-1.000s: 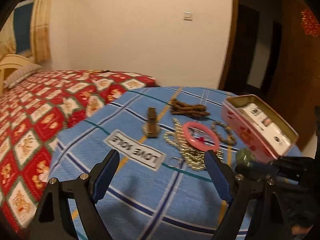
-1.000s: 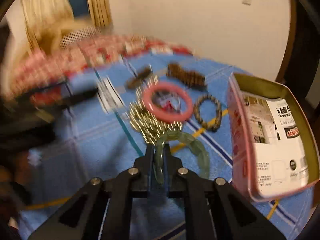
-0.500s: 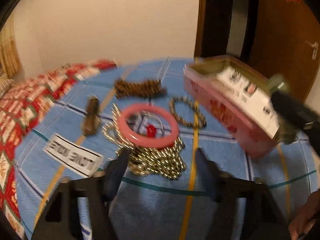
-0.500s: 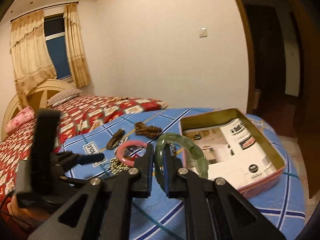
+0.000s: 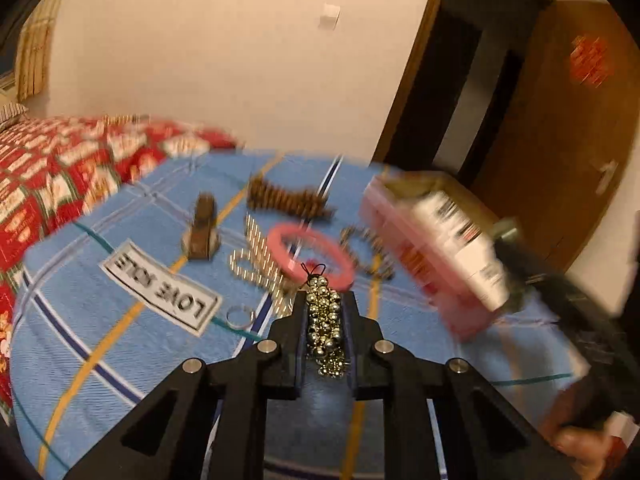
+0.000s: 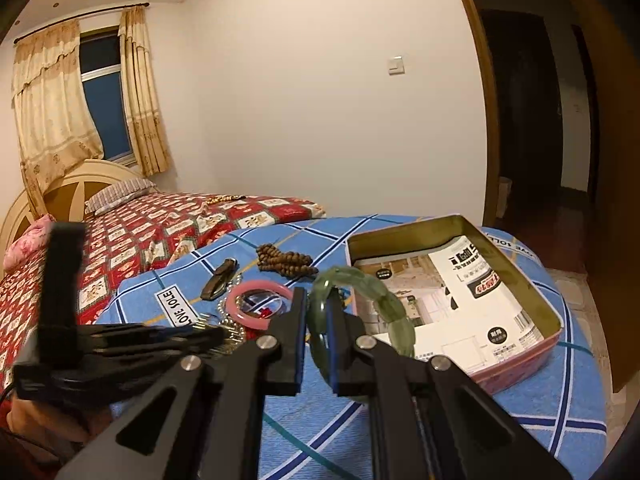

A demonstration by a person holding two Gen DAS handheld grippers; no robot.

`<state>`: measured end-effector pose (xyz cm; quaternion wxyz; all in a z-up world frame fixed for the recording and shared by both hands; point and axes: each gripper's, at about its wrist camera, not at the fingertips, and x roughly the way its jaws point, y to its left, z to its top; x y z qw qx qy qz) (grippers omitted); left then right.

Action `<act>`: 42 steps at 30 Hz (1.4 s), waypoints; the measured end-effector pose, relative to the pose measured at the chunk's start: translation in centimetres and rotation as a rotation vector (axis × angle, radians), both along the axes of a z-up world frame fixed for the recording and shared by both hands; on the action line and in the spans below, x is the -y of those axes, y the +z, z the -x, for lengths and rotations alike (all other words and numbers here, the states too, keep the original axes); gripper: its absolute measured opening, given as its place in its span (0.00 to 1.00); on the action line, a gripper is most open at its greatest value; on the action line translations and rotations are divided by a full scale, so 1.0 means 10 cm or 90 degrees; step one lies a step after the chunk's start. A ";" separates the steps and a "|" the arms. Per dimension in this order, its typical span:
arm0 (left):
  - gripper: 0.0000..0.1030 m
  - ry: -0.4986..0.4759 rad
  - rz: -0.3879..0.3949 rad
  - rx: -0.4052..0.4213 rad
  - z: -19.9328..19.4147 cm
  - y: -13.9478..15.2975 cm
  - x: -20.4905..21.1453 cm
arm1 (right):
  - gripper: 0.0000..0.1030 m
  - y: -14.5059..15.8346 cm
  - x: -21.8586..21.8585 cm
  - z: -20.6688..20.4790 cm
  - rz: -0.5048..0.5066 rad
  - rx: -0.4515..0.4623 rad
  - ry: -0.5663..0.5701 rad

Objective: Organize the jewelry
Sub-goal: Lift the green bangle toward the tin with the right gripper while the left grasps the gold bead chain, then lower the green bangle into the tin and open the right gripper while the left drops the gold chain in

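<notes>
Left gripper [image 5: 325,308]: I read its jaws as having just been closing; now pinched on the gold bead necklace [image 5: 326,330], a bunch of beads between the pads.
Necklace, rest: blurred strands trail on the blue cloth [image 5: 120,340], left of the pink bangle [image 5: 310,256].
Right gripper [image 6: 318,320]: clamped tight on the green bangle [image 6: 384,300], held on edge, clear of the cloth.
Tin box [image 6: 532,288]: open, far right on the cloth; printed card lining its floor.
Key relation: the box lies right of both tools; the green bangle hangs over its near-left rim, so my right hand is nearer.
Judgement: green bangle goes in first; necklace needs a lift to free its tail.
</notes>
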<state>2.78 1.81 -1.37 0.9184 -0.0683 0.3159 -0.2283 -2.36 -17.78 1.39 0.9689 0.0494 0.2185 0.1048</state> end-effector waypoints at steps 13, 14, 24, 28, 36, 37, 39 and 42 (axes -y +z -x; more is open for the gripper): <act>0.14 -0.050 0.051 0.135 0.17 0.54 0.02 | 0.11 0.19 0.18 0.14 0.010 0.066 -0.070; 0.14 -0.061 0.057 0.140 0.15 0.57 0.09 | 0.11 0.22 0.21 0.11 0.012 0.068 -0.074; 0.14 -0.144 0.106 0.129 -0.39 0.57 0.87 | 0.11 0.16 0.60 -0.42 0.065 0.027 -0.130; 0.14 -0.165 0.103 0.089 -0.59 0.38 1.18 | 0.11 0.00 0.69 -0.54 0.058 -0.011 -0.140; 0.14 -0.158 0.027 0.044 -0.67 0.14 1.42 | 0.17 -0.08 0.78 -0.60 0.035 -0.060 -0.137; 0.15 -0.156 0.020 0.036 -0.68 0.13 1.45 | 0.17 -0.09 0.80 -0.61 0.032 -0.064 -0.136; 0.15 -0.154 0.018 0.019 -0.69 0.11 1.44 | 0.21 -0.09 0.81 -0.60 0.024 -0.067 -0.139; 0.22 -0.129 0.022 0.008 -0.71 0.10 1.39 | 0.46 -0.09 0.89 -0.61 0.009 -0.062 -0.158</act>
